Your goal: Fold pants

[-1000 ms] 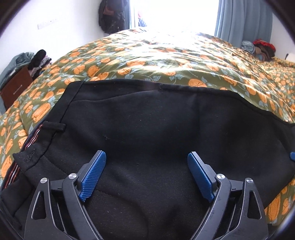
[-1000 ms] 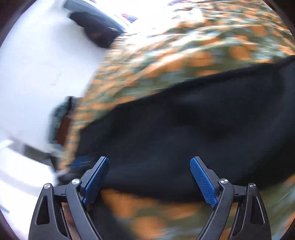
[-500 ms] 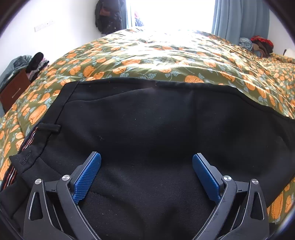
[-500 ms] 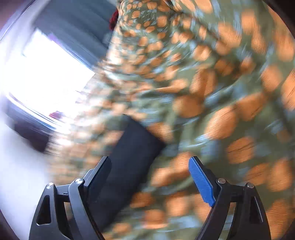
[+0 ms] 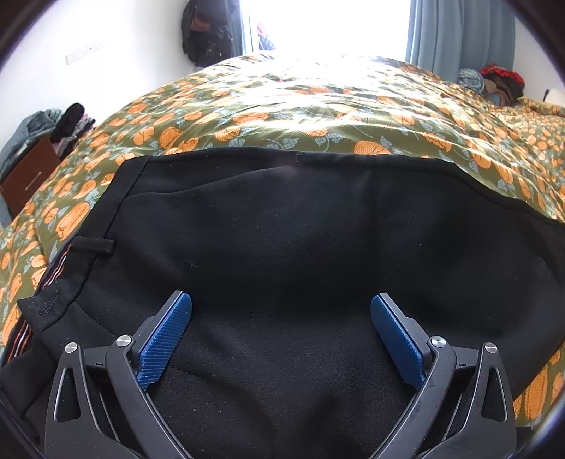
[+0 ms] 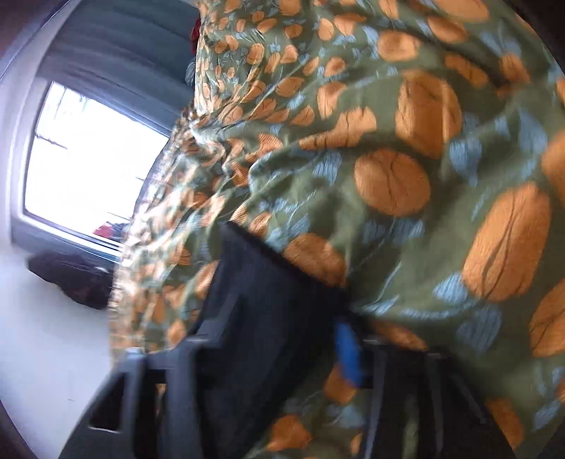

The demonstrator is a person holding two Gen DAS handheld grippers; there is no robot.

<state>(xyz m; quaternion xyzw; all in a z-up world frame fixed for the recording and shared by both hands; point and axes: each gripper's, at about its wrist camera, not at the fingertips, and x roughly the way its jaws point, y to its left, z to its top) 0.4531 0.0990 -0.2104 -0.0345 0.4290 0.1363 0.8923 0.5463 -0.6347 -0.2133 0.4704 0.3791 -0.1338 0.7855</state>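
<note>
Pants of soft black fleece-like cloth (image 5: 282, 247) lie spread flat on the olive-green quilted bedspread printed with orange pumpkins (image 5: 300, 102), filling the near side of the bed. Their far hem runs as a neat stitched line across the spread, and at the left edge a belt loop and a waistband lined with thin red and white stripes show. The cloth is matte and faintly linty, with shallow rolls rather than sharp creases; the spread is shiny and finely wrinkled.

Past the far edge of the bed stand a bright window (image 5: 328, 24), a blue-grey curtain (image 5: 459, 35) and a dark garment hanging on the white wall (image 5: 204, 31). A brown wooden cabinet heaped with clothes (image 5: 28, 173) sits off the bed's left side, and a red and dark bundle (image 5: 501, 81) lies at the far right corner.

The left gripper (image 5: 280, 332) hangs just over the pants, its ribbed blue pads (image 5: 164, 340) spread wide, holding nothing. The right gripper (image 6: 279, 339) is tilted and badly blurred; a dark strip of the pants runs between its fingers near the pumpkin spread, one blue pad beside the cloth, but I cannot tell how far its jaws stand apart or whether they grip.
</note>
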